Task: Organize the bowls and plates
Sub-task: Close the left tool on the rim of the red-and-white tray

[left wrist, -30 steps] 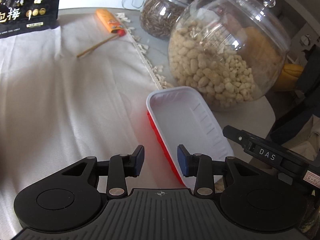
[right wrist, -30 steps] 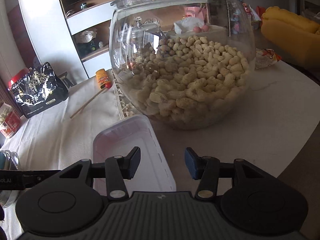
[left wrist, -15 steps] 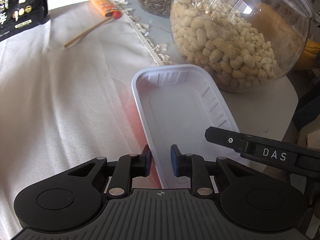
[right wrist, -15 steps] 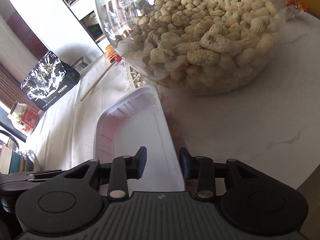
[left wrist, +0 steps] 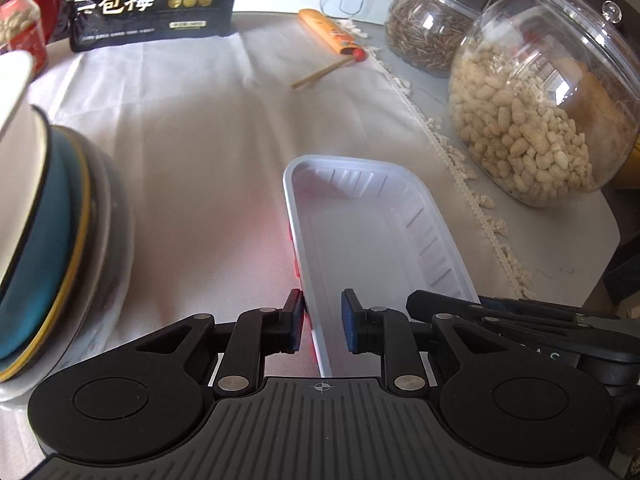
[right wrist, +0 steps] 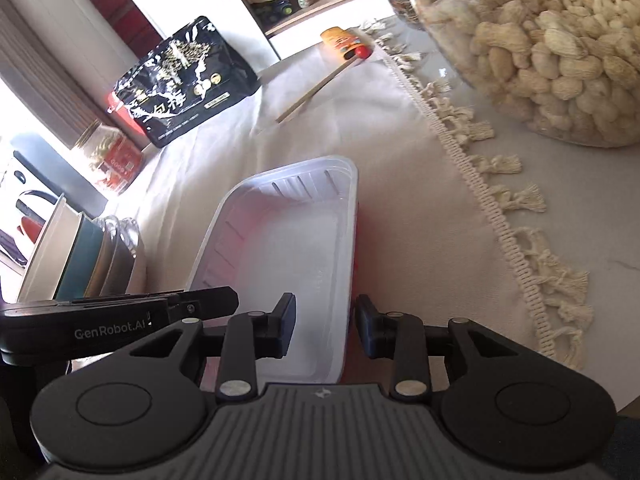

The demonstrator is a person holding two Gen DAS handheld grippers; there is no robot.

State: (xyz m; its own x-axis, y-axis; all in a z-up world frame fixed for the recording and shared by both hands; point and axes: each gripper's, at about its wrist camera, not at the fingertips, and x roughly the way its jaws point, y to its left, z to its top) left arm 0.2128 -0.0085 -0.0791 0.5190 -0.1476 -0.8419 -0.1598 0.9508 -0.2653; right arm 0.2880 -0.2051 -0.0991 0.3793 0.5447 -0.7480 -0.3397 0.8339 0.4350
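Tray (left wrist: 372, 236), white inside and red outside, lies on the cloth (left wrist: 192, 152) near the middle of the left wrist view, its long axis running away from the camera; the left gripper (left wrist: 322, 320) straddles the tray's near left rim, one pad outside the wall and one inside, with a gap showing between the inner pad and the wall, so it looks parted, not clamped. At far left a stack of bowls (left wrist: 44, 232) stands on the same cloth, and at right the peanut jar (left wrist: 536, 120) sits beyond the fringe, with a seed jar (left wrist: 428, 36) farther back. Part of the right gripper shows at lower right, beside the tray. From the right wrist view, the right gripper (right wrist: 325, 330) straddles the tray's (right wrist: 280, 248) near right rim in the same way, jaws apart with daylight on both sides of the wall; the bowls (right wrist: 76, 256) are at left, the jar (right wrist: 552, 48) at far right. Judging from this, the thin wall is the risk: if only one side closes, or both pinch unevenly, the light tray could flex, tilt or slip free on the way toward the stack, and a wide swing right could knock the jar
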